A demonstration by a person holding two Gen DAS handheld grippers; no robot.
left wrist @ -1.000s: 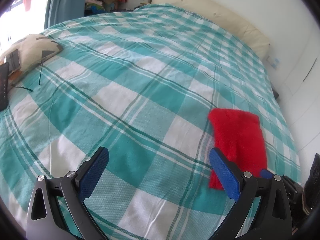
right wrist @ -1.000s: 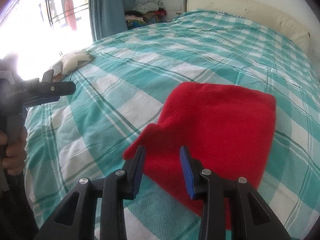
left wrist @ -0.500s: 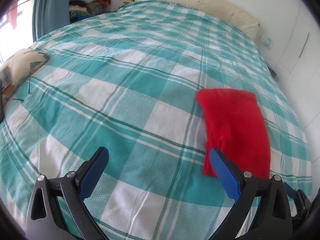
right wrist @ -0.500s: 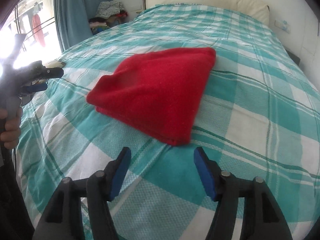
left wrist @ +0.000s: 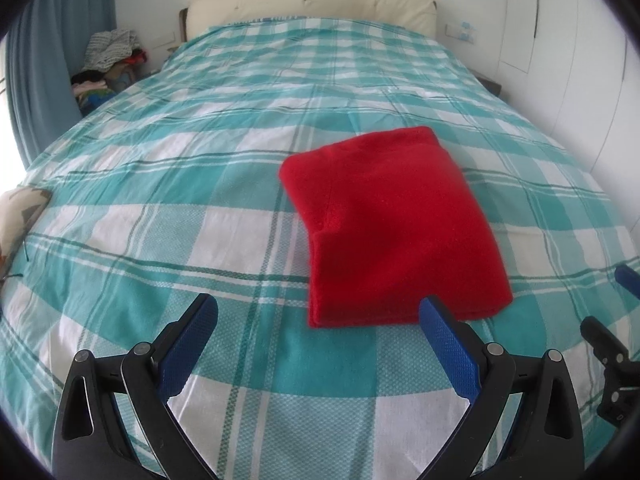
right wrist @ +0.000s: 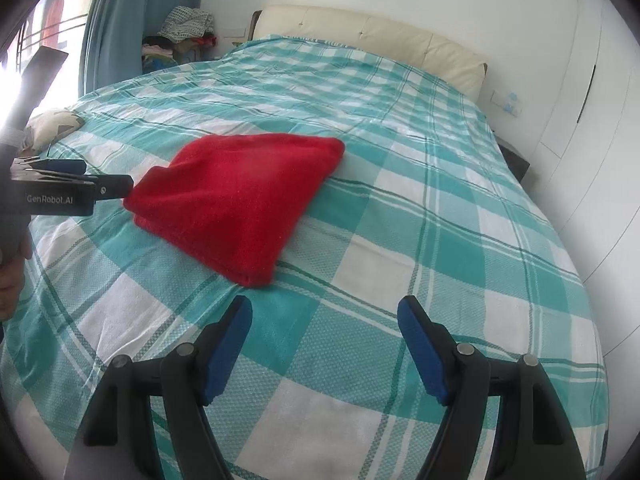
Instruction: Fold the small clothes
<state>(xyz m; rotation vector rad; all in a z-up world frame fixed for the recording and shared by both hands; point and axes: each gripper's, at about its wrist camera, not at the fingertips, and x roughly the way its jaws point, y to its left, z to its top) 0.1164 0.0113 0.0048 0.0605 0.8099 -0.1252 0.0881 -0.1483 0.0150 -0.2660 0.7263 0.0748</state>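
Observation:
A red fleece garment (left wrist: 396, 224) lies folded into a flat rectangle on the teal-and-white checked bedspread (left wrist: 224, 184). It also shows in the right wrist view (right wrist: 240, 196). My left gripper (left wrist: 318, 320) is open and empty, just in front of the garment's near edge. My right gripper (right wrist: 325, 316) is open and empty, a little short of the garment's near corner. The left gripper's body (right wrist: 56, 192) shows at the left edge of the right wrist view, beside the garment. The right gripper's tip (left wrist: 628, 276) shows at the right edge of the left wrist view.
A cream headboard (left wrist: 312, 4) stands at the far end of the bed. A pile of clothes (left wrist: 108, 60) sits at the far left by a blue curtain (right wrist: 120, 28). A patterned cushion (right wrist: 52, 124) lies at the bed's left edge. White wardrobe doors (right wrist: 592, 120) line the right.
My right gripper has opened, let go of the red garment and drawn back from it. My left gripper has swung round to face the garment from its near edge.

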